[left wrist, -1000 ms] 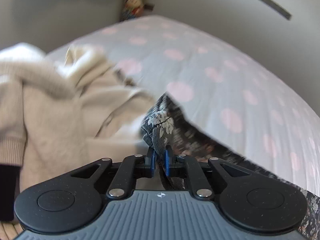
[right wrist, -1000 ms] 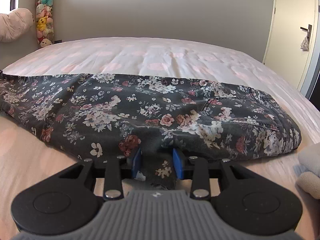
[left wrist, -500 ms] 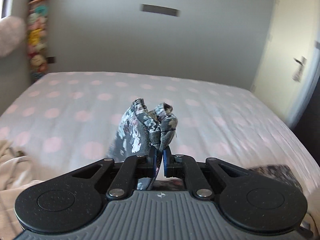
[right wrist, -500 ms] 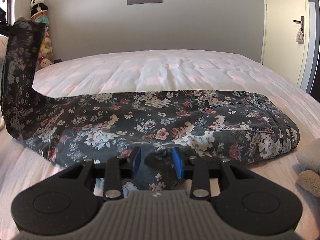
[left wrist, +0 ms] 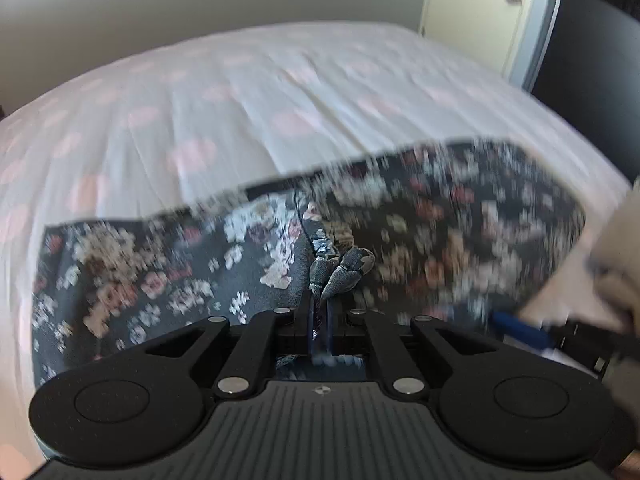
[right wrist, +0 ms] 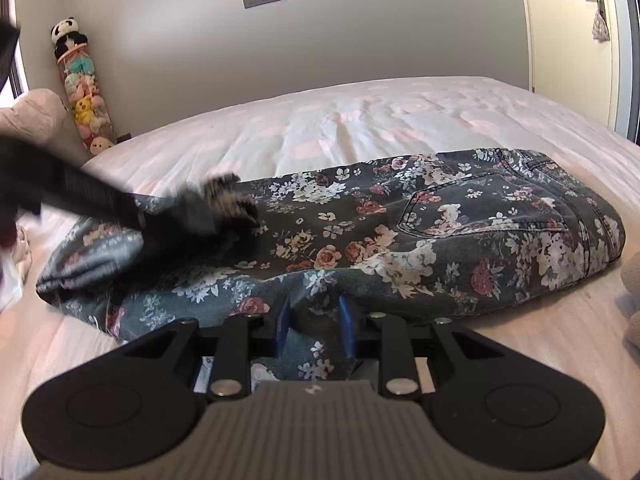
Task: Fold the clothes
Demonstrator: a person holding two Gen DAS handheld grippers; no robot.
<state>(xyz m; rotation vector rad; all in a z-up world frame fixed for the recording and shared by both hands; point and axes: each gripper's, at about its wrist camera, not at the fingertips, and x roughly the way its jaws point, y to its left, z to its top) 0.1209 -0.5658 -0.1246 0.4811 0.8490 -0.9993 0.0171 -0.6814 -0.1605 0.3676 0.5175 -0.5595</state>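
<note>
Dark floral trousers (right wrist: 440, 232) lie across the pink-dotted bed (right wrist: 360, 120), waist to the right. My left gripper (left wrist: 320, 304) is shut on a bunched leg end of the trousers (left wrist: 344, 272) and hangs low over their middle. In the right wrist view it shows as a blurred dark shape (right wrist: 224, 204) coming in from the left. My right gripper (right wrist: 314, 320) sits at the near edge of the trousers with its jaws closing. Fabric lies between its blue pads (right wrist: 282, 320). The right gripper's blue finger (left wrist: 520, 326) shows in the left wrist view.
A beige knitted garment (right wrist: 632, 280) lies at the right edge of the bed. A column of plush toys (right wrist: 86, 92) stands in the far left corner, beside a pink pillow (right wrist: 32, 120). A door (right wrist: 568, 20) is at the far right.
My left gripper swept from the left side across to above the trousers' middle, carrying the leg end and doubling the leg over. The right gripper stayed put and its jaws narrowed.
</note>
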